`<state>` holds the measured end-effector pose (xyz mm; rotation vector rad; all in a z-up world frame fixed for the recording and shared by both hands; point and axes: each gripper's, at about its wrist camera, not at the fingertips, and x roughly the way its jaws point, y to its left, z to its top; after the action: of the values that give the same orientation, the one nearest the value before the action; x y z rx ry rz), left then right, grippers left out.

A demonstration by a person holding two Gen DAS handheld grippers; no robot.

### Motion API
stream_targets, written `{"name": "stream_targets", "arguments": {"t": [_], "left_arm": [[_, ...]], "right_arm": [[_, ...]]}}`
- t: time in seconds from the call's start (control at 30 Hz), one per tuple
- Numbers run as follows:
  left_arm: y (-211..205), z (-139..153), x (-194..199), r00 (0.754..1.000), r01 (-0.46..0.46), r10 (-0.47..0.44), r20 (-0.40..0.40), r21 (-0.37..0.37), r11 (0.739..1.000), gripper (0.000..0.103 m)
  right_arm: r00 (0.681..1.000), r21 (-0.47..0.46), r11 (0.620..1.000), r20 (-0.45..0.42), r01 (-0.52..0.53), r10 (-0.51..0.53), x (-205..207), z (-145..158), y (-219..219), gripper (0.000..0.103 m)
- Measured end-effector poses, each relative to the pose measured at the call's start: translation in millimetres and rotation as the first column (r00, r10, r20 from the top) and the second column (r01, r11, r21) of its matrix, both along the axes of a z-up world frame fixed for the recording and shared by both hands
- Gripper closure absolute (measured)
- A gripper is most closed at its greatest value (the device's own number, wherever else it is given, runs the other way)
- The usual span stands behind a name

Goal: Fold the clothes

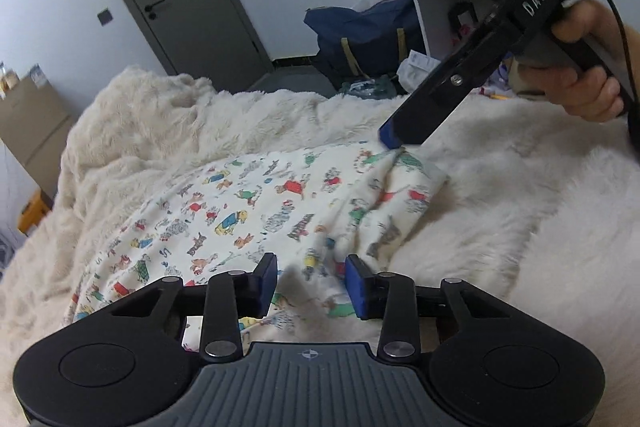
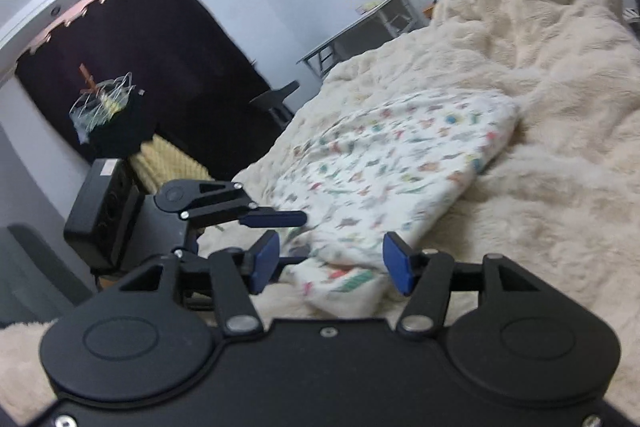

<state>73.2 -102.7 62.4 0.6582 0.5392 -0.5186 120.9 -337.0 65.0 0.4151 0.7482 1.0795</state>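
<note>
The left hand-held gripper stands with jaws apart and holds nothing; the printed garment lies just under and ahead of it on the bed's furry blanket. The right hand-held gripper is half open, with the garment's corner lying loose under its pads.
</note>
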Motion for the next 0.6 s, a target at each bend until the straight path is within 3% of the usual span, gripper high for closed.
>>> {"name": "stream_targets", "arguments": {"t": [0.13,0.2,0.27,0.33,0.43,0.5,0.6], "left_arm": [[17.4,14.5,-12.0,0.999,0.004,0.000,0.036,-0.128,0.992,0.100],[29.3,24.7,-20.2,0.999,0.015,-0.006,0.046,-0.207,0.978,0.099],[51.4,32.8,-25.1,1.000,0.021,-0.026,-0.018,-0.267,0.963,0.096],[90.4,38.6,-18.6,0.996,-0.050,0.021,-0.087,-0.354,0.934,0.069],[156.3,40.2,-9.0,0.976,-0.208,0.157,-0.152,-0.425,0.881,0.052],[202.6,38.6,-3.2,0.945,-0.325,0.272,-0.181,-0.447,0.833,0.044],[277.6,26.3,1.6,0.880,-0.475,0.367,-0.303,-0.548,0.688,0.037]], "right_arm": [[0.993,0.104,0.993,-0.088,-0.064,0.073,3.1,-10.6,17.3,0.046],[0.982,0.201,0.977,-0.158,-0.072,0.105,3.2,-17.7,26.7,0.044],[0.971,0.261,0.962,-0.203,-0.075,0.130,3.3,-22.9,36.8,0.040],[0.965,0.260,0.963,-0.228,-0.071,0.133,4.2,-28.0,49.4,0.040],[0.972,0.197,0.980,-0.223,-0.030,0.075,5.2,-31.7,66.5,0.040],[0.981,0.153,0.988,-0.191,0.004,0.025,5.2,-28.1,72.0,0.040],[0.988,0.101,0.995,-0.153,0.026,-0.011,5.5,-20.2,78.3,0.040]]}}
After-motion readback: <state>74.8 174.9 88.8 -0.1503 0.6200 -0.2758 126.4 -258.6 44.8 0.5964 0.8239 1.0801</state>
